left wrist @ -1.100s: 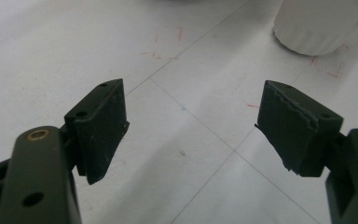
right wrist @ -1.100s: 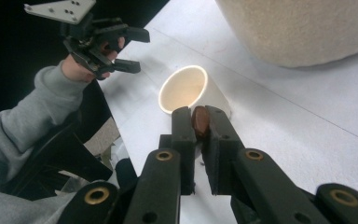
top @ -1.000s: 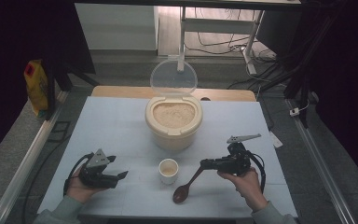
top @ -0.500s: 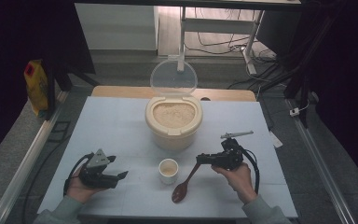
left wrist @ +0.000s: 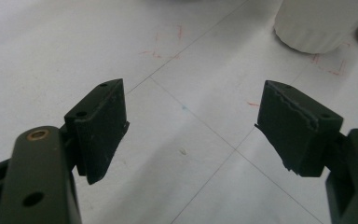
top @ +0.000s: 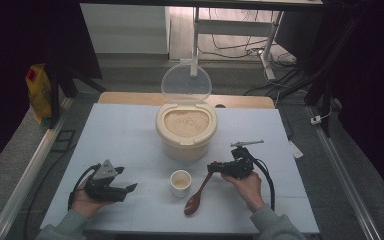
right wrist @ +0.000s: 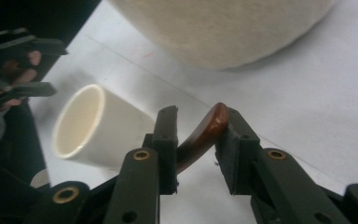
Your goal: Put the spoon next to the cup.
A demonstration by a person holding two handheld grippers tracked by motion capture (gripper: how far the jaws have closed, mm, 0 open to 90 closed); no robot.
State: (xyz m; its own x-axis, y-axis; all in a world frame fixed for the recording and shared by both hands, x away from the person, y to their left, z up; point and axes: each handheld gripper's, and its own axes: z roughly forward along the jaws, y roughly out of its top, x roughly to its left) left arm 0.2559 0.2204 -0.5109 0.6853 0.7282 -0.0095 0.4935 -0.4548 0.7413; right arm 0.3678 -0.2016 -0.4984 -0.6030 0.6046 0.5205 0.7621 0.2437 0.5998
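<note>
Spoon (right wrist: pixel 200 137) handle loose between right hand-held gripper (right wrist: pixel 198 140) just-opening jaws, bowl hidden

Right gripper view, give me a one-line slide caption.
Right gripper jaws just opening around the brown spoon handle, beside the white cup.

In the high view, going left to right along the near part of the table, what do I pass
Left gripper → small white cup → brown wooden spoon → right gripper, its jaws just opening with the spoon's handle end between them.
</note>
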